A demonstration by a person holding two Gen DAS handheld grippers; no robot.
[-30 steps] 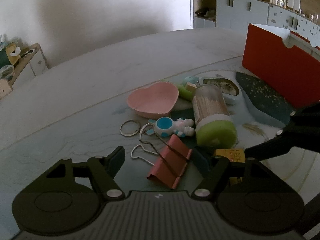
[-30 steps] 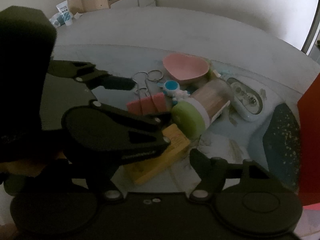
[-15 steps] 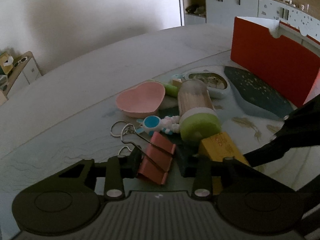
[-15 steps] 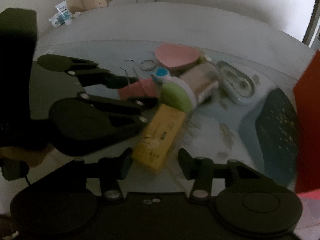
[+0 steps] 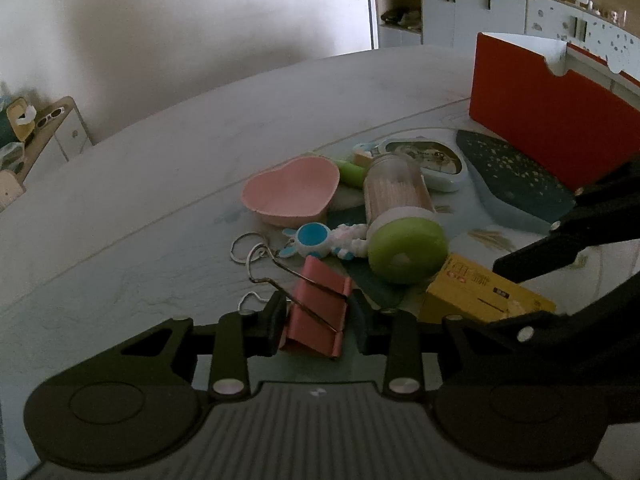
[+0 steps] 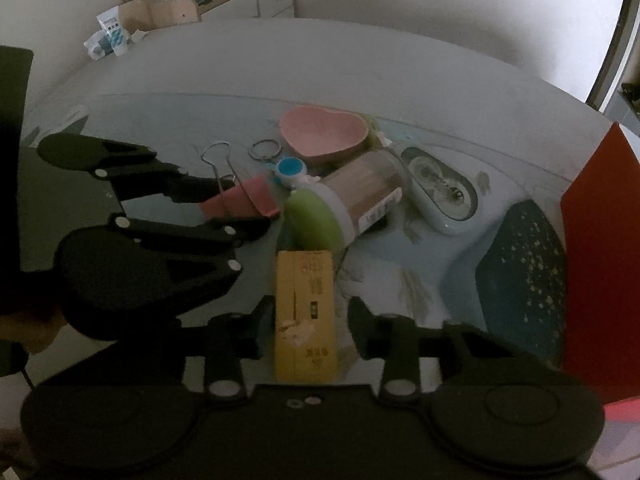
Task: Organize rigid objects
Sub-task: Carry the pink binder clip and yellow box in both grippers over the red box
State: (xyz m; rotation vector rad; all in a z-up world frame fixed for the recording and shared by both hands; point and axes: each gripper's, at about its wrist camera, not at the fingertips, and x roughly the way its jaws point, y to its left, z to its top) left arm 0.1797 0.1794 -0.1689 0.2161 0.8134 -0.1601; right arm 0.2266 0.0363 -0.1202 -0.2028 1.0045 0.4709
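Observation:
A pile of small items lies on the table. My left gripper (image 5: 318, 320) has its fingers closed against both sides of a pink binder clip (image 5: 316, 306), also seen in the right wrist view (image 6: 240, 202). My right gripper (image 6: 306, 322) straddles a yellow box (image 6: 306, 312), with a small gap on the right side; the box also shows in the left wrist view (image 5: 480, 292). Beyond lie a toothpick jar with a green lid (image 5: 400, 220), a pink heart dish (image 5: 292, 196) and a blue-white toy keychain (image 5: 320, 238).
A red storage box (image 5: 548, 108) stands at the far right, with a dark speckled mat (image 5: 516, 176) in front of it. A pale blue oval case (image 5: 428, 160) lies behind the jar. Key rings (image 5: 248, 246) lie left of the toy.
My left gripper moved forward and closed from wide open onto the pink binder clip. My right gripper swung around and moved in over the yellow box, its fingers narrowing beside it.

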